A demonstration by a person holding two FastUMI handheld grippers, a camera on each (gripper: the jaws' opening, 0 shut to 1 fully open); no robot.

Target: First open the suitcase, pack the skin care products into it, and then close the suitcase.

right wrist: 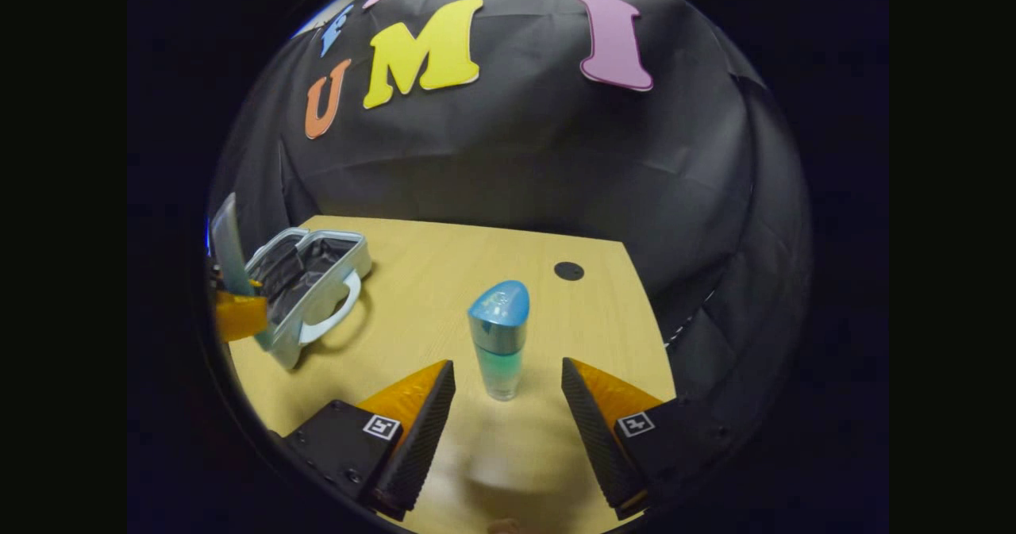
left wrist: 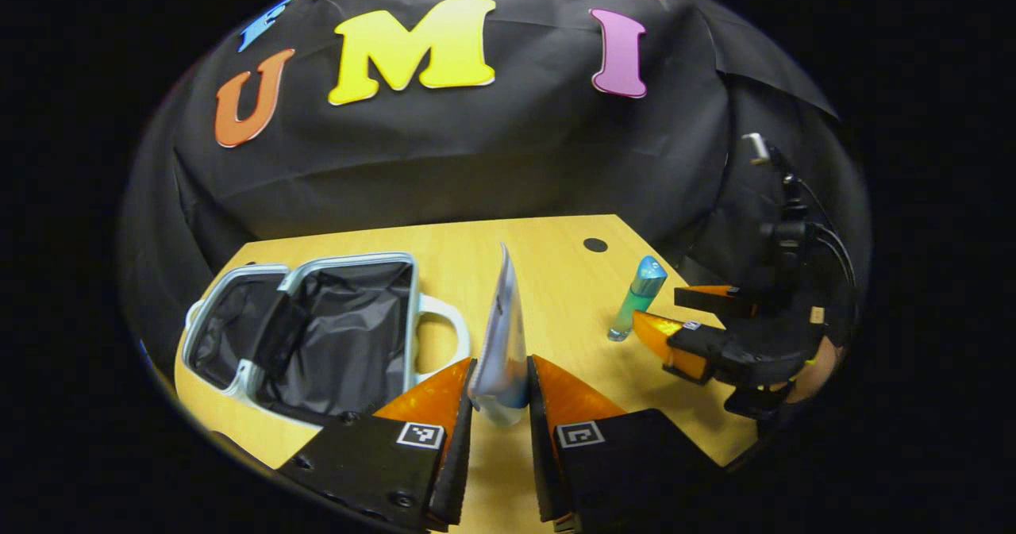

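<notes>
The left gripper (left wrist: 500, 395) is holding a flat silver-white tube (left wrist: 502, 336) between its two fingers, which are pressing on its lower part from both sides. The tube is standing upright above the wooden worktop (left wrist: 548, 272). In the right gripper view the same tube (right wrist: 228, 244) is showing at the far left edge, just in front of the suitcase.

The suitcase (left wrist: 317, 336) is lying open on the left part of the worktop, with its dark lining (left wrist: 357, 336) facing up and its pale handle (left wrist: 444, 332) pointing toward the middle of the worktop. It is sitting just to the left of the held tube.

The right gripper (right wrist: 504, 395) is standing wide open with nothing between its fingers. A small green bottle with a blue cap (right wrist: 500, 336) is standing upright on the worktop between the two fingertips, a little ahead of them, and neither finger is touching it. In the left gripper view this bottle (left wrist: 637, 296) is at the right, just beside the right gripper (left wrist: 683, 320).

A small dark round hole (right wrist: 568, 270) is lying near the far edge of the worktop.
</notes>
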